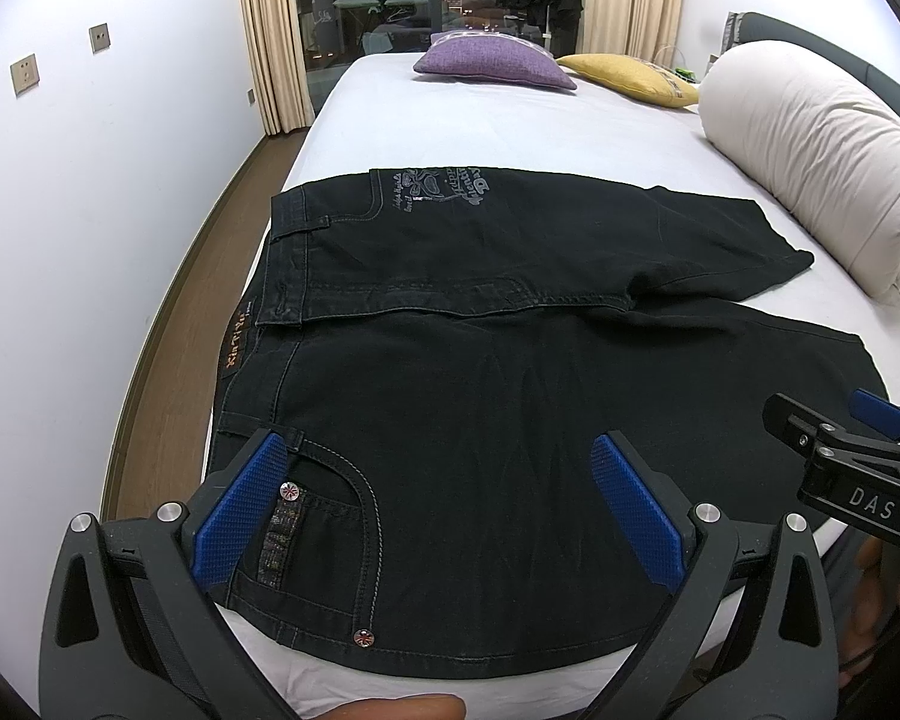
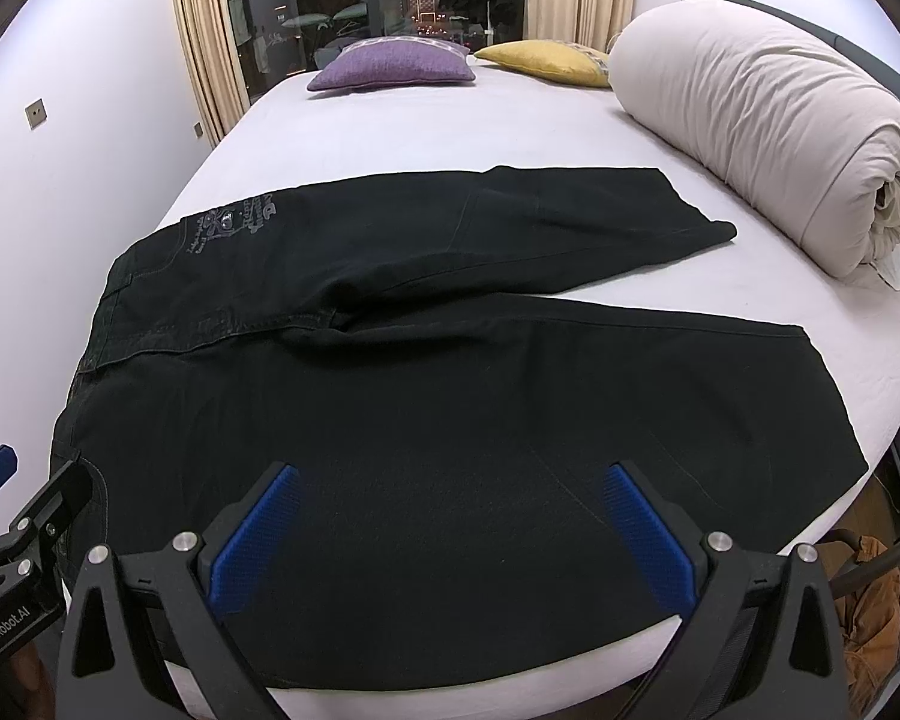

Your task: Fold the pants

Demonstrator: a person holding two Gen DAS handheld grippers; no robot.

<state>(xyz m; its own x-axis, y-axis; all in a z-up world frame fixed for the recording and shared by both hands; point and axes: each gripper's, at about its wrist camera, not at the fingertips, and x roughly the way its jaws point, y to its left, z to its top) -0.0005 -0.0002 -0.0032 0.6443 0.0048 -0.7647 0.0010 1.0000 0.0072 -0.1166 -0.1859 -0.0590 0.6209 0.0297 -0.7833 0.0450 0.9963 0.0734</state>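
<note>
"DAS" stands on the right hand-held gripper [image 1: 870, 450]. "GenRobot.AI" stands on the left hand-held gripper [image 2: 12, 570]. The pants' [image 1: 450, 420] embroidered lettering is unreadable.

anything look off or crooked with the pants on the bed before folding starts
Slightly. The black pants lie flat on the bed, but the legs splay apart instead of lying together, and the waistband end is partly folded over, so a brown label shows. Both claws, left and right, are open above the near leg.

black denim pants [image 1: 480, 372] flat on white-sheeted bed [image 1: 510, 120], frame centre, waistband left, legs right. rolled cream duvet [image 1: 810, 162] upper right; purple cushion [image 1: 492, 63], yellow cushion [image 1: 636, 75] top centre behind.
</note>
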